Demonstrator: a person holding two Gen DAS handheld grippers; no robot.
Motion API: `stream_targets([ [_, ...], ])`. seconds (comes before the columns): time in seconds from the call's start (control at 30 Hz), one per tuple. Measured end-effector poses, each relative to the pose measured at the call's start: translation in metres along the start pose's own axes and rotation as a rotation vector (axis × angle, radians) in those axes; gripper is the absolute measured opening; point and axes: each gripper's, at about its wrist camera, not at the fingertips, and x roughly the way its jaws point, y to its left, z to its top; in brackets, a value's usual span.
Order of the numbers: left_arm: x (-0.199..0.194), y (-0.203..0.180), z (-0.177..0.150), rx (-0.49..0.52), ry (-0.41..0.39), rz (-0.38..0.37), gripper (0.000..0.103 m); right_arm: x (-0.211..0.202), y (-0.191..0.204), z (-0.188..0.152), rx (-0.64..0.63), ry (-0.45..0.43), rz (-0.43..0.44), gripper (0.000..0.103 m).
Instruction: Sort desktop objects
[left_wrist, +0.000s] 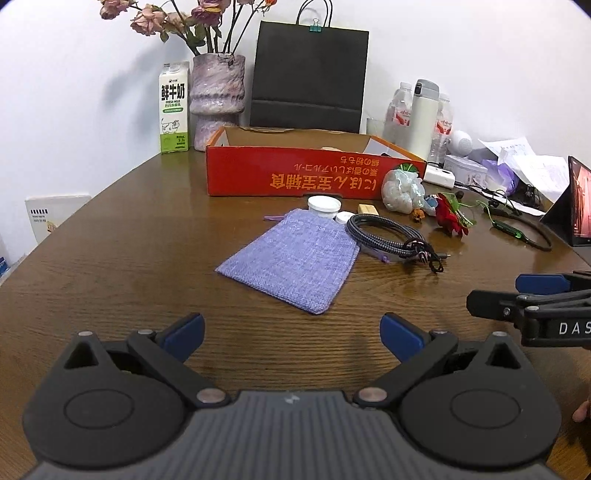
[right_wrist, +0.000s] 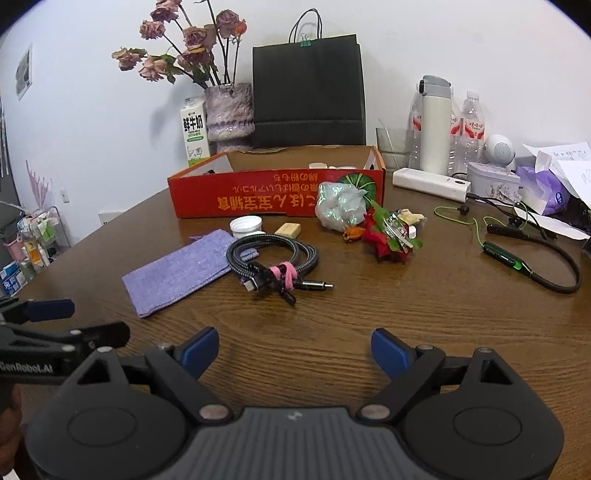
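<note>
Stock on the bench (right_wrist: 369, 314): my left tongs (left_wrist: 291, 334) and right tongs (right_wrist: 293, 349), both spread wide, both empty. Purple pouch (right_wrist: 177, 271) lies flat, coiled cable (right_wrist: 273, 258) overlapping its far corner, red box (right_wrist: 258, 199) behind. Hazards (my reckoning): lifting the pouch drags the cable; loose plugs may snag.

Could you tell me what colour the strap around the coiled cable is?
Pink strap; the right wrist view shows it best.
</note>
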Motion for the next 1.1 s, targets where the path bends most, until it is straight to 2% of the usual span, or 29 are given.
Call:
stream_targets([
  [0.23, -0.002, -0.007, -0.001, 0.035, -0.012, 0.003, 0.103, 0.002, 0.0, -0.001, 0.001, 0.008, -0.003, 0.089],
  [0.57, -0.002, -0.007, -0.001, 0.033, -0.008, 0.003, 0.103, -0.001, 0.001, 0.001, -0.002, -0.002, 0.001, 0.089],
  [0.7, 0.003, -0.004, 0.003, 0.031, 0.015, -0.003, 0.103, -0.003, 0.0, 0.007, -0.004, -0.028, 0.01, 0.089],
  [0.87, 0.017, 0.0, 0.029, 0.056, -0.033, 0.012, 0.103, 0.007, 0.001, 0.034, -0.061, -0.08, -0.016, 0.089],
  [0.93, 0.03, 0.0, 0.043, 0.07, -0.049, -0.013, 0.103, 0.016, -0.002, 0.05, -0.076, -0.112, -0.035, 0.089],
  [1.1, 0.084, -0.001, 0.082, 0.073, 0.002, -0.093, 0.102, 0.063, -0.016, 0.091, -0.061, -0.119, -0.057, 0.086],
])
